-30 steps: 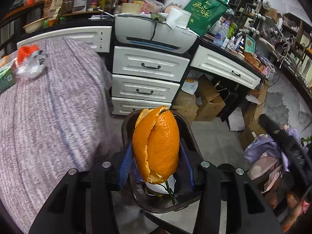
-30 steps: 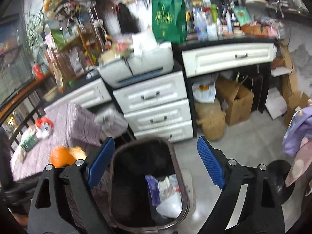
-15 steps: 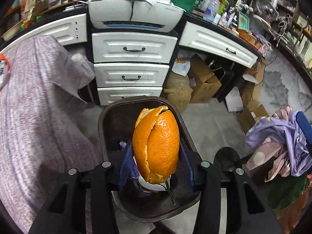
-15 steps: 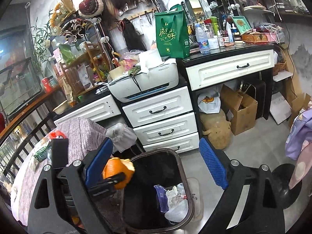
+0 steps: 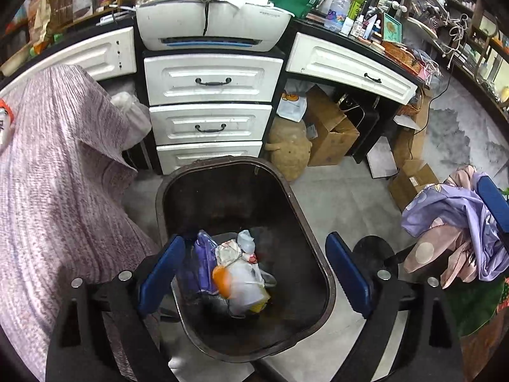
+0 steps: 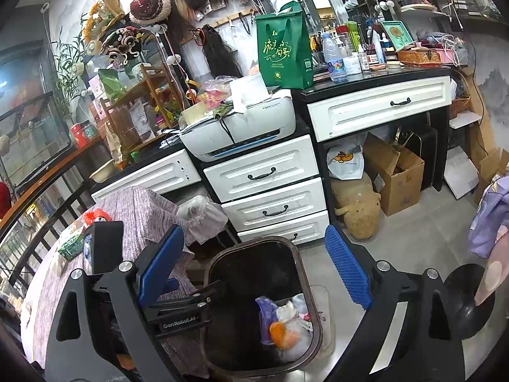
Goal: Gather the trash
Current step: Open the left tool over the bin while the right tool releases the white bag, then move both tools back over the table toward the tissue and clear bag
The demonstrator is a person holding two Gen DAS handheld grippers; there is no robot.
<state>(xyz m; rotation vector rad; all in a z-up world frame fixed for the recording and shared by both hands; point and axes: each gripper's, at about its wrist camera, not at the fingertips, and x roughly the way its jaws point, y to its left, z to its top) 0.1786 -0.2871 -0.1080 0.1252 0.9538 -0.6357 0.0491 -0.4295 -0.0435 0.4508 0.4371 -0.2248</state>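
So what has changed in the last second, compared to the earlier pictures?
The left gripper opened and let go of the orange peel, which fell into the bin and now lies on the bags there. Before that the gripper moved from beside the table to above the bin. The right gripper stayed open and empty, and the bin stayed in front of the drawers.

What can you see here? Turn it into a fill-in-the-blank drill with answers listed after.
1. The orange peel lies inside the ____.
2. The fingers of the left gripper are ____, holding nothing.
3. The white printer sits above a stack of ____ drawers.
4. The tote bag on the counter is ____ in colour.

Missing words: trash bin; open; three; green
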